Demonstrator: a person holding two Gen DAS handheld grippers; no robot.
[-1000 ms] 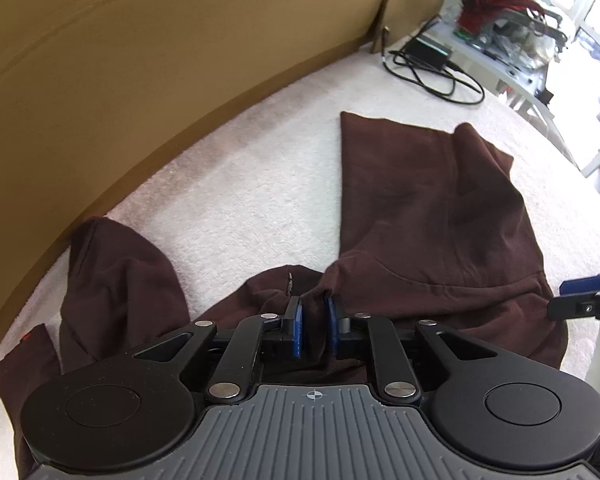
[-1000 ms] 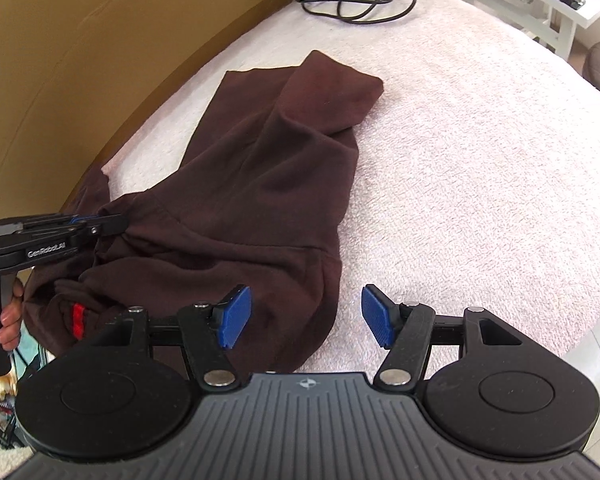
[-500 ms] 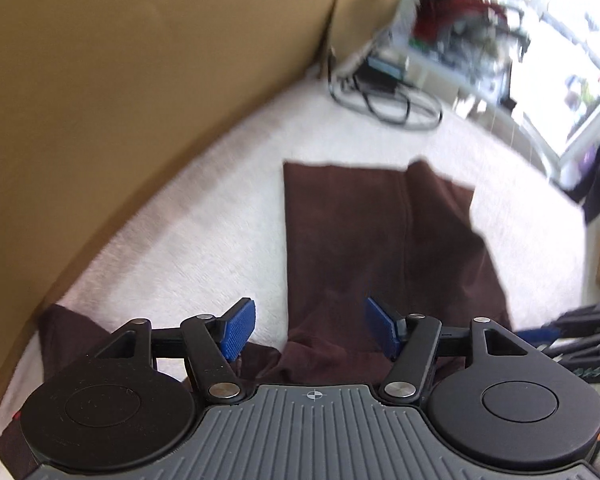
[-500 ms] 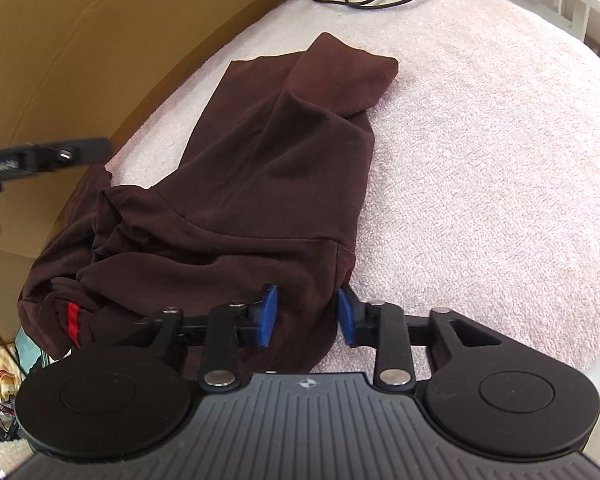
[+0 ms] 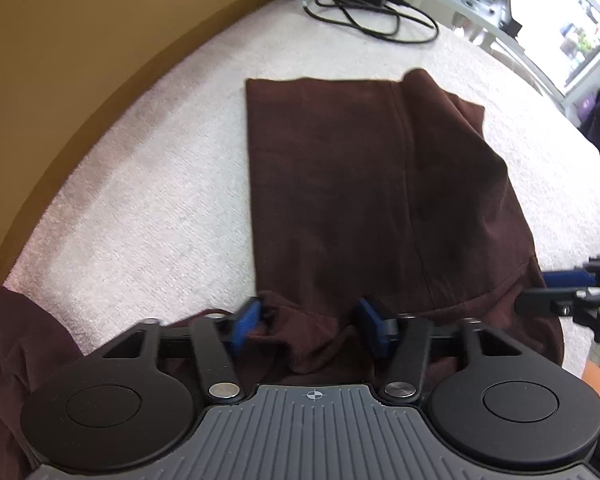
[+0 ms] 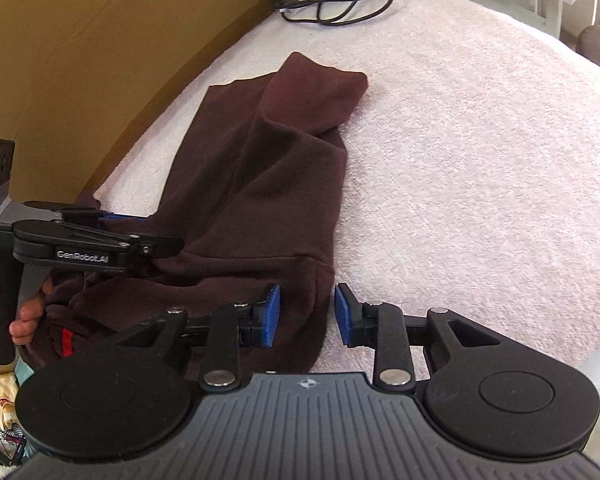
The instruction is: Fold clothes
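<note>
Now the left hand-held gripper (image 5: 309, 330), jaws just closing, has bunched fabric of the maroon garment (image 5: 372, 184) between its pads; right of it, the right hand-held gripper (image 6: 307, 316) pinches the garment's hem on the white towel (image 6: 480, 140)

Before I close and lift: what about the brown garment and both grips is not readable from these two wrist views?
- Left gripper: pad contact with the brown garment unclear; bunched folds blur it.
- Right gripper: hem sits between the pads; contact unclear.
- Garment's near end: hidden under both gripper bodies.
- Red tag: too small to read.
</note>
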